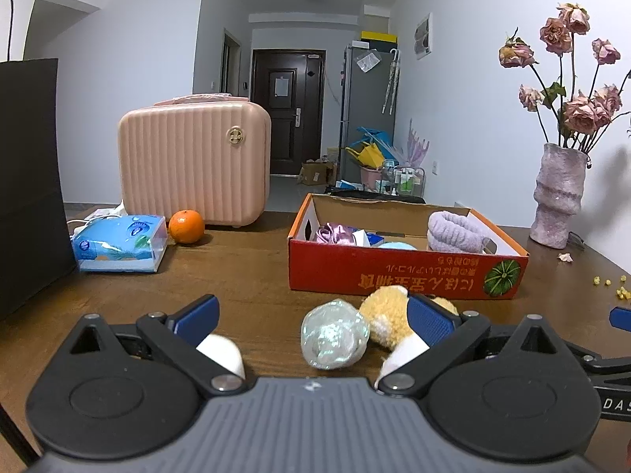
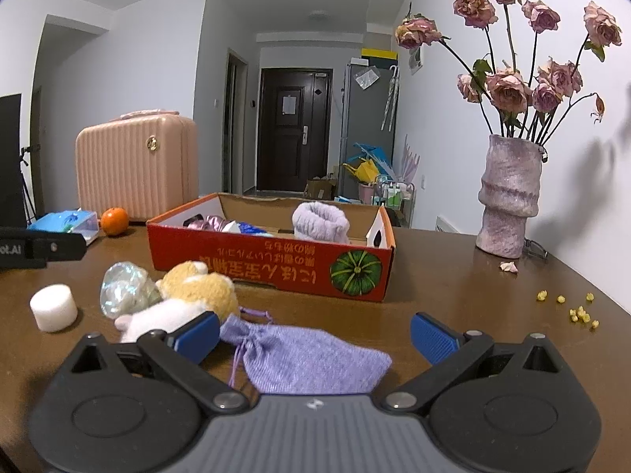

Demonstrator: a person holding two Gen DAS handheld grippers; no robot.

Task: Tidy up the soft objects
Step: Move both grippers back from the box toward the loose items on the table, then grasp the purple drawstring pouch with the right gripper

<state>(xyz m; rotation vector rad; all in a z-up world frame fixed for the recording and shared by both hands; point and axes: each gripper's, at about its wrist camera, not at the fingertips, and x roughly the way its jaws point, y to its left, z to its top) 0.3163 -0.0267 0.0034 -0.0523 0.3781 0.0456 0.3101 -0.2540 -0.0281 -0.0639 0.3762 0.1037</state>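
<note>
A red cardboard box (image 1: 394, 272) (image 2: 252, 264) sits on the brown table and holds a lilac fluffy band (image 1: 457, 232) (image 2: 319, 222), a shiny pink cloth (image 1: 333, 233) and other soft items. My left gripper (image 1: 315, 317) is open, with a crinkly iridescent ball (image 1: 334, 334) (image 2: 124, 289) between its fingers and a yellow-and-white plush toy (image 1: 388, 317) (image 2: 197, 289) against the right finger. A white foam cylinder (image 1: 221, 352) (image 2: 54, 307) lies by its left finger. My right gripper (image 2: 315, 335) is open over a lilac drawstring pouch (image 2: 303, 358).
A pink ribbed case (image 1: 195, 163) (image 2: 136, 163), an orange (image 1: 186, 226) (image 2: 114, 220) and a blue tissue pack (image 1: 120, 242) stand at the back left. A vase of dried roses (image 1: 560, 193) (image 2: 508, 197) is at the right, with yellow crumbs (image 2: 572, 309) near it.
</note>
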